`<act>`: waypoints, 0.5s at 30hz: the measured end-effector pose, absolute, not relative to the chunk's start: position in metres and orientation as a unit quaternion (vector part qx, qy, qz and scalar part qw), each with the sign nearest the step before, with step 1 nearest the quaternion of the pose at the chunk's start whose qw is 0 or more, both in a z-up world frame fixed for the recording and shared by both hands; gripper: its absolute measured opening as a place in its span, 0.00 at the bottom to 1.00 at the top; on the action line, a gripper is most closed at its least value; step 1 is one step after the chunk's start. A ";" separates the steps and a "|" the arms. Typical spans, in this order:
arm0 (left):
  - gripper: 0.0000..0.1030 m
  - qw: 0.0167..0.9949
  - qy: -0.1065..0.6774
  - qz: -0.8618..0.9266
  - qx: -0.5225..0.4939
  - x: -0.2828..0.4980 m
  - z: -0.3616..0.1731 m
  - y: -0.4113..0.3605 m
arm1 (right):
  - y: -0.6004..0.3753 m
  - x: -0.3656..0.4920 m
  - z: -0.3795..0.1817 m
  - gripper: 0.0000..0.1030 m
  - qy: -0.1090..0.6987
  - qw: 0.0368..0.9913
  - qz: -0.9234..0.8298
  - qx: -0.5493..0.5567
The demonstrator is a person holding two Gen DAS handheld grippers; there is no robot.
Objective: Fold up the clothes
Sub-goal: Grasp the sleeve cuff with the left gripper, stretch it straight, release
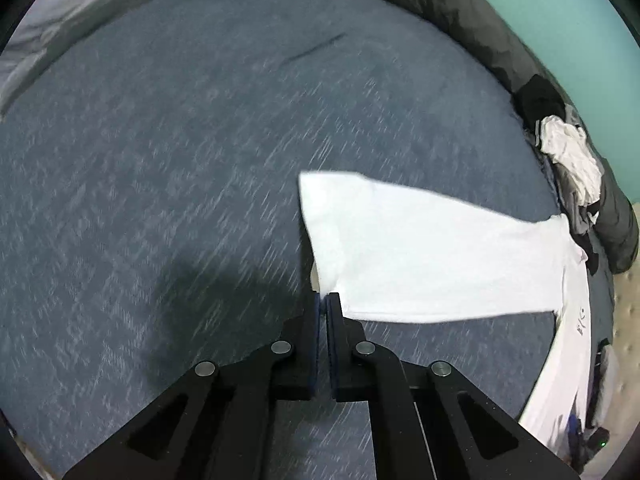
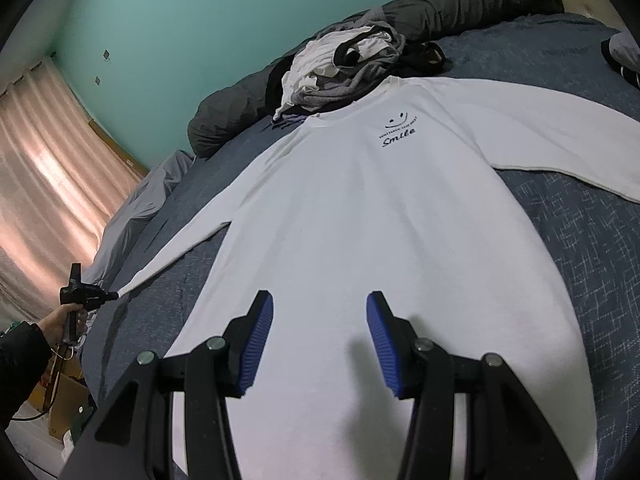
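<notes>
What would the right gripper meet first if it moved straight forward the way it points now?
Probably the white shirt: the open right gripper points along its body, hovering low, though its height above the fabric is unclear.

Motion blur streaks the left view; soft light through the curtain [image 2: 44,184], edges fisheye-bent.

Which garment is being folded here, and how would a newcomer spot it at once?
On the blue bedspread lies a white long-sleeved shirt, spread flat. Unlike the crumpled clothes pile by its collar, it carries a smiley "Smile" print, and the left gripper pinches one sleeve end.
</notes>
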State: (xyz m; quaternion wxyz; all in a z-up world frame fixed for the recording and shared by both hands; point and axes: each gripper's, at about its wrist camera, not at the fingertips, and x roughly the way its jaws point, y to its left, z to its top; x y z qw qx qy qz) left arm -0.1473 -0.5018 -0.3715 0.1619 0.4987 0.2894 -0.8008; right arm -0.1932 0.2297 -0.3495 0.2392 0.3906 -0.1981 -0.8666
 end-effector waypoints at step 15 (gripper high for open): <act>0.06 0.172 0.289 -0.800 0.496 -0.119 -0.380 -0.495 | 0.247 -0.193 -0.339 0.48 -0.196 0.227 -0.867 0.398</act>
